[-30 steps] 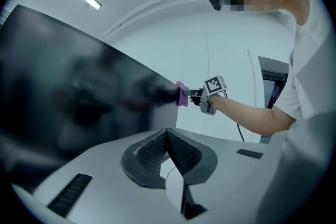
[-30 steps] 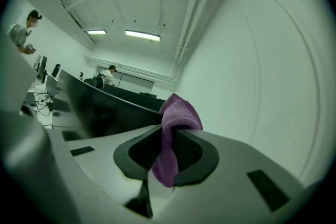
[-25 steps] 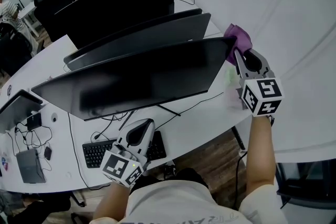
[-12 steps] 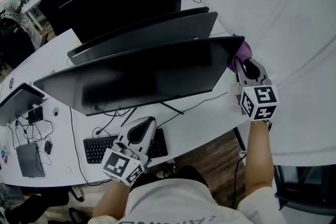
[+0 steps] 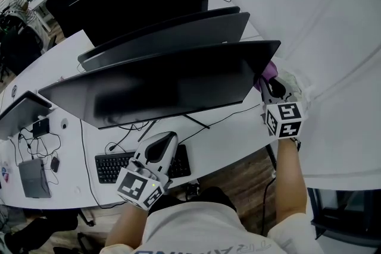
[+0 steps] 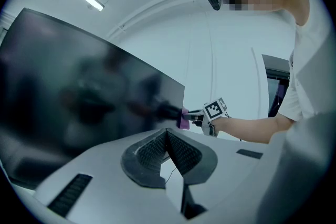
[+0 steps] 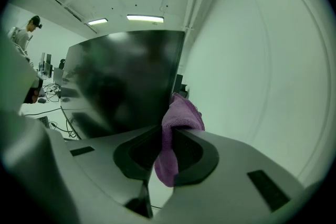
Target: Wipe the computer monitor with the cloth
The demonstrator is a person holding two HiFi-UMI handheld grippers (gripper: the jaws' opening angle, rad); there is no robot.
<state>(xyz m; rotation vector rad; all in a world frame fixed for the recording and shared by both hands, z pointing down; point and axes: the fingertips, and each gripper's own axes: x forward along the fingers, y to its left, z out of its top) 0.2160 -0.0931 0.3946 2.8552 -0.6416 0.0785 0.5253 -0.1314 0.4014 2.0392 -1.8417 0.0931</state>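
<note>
White table [image 5: 235, 138] full of screens: right gripper [image 7: 170, 131] fingers pinching purple cloth [image 7: 182, 112] at monitor [image 5: 166, 89] edge, left gripper [image 6: 167, 132] fingers pressed together, empty.

Grey left gripper [image 5: 166, 138] and right gripper [image 5: 266, 79] bear black-and-white marker cubes [image 5: 284, 120]; shirt [image 5: 196, 229] white.

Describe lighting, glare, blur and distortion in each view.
Head view: even light, sharp, with a wide-angle bend curving the desk and the monitor. Left gripper view: fisheye with black corners, bluish cast, smeared dim reflections on the screen, a mosaic patch at top right. Right gripper view: greenish cast, bright ceiling lights, fisheye vignette, the purple cloth crisp up close.
</note>
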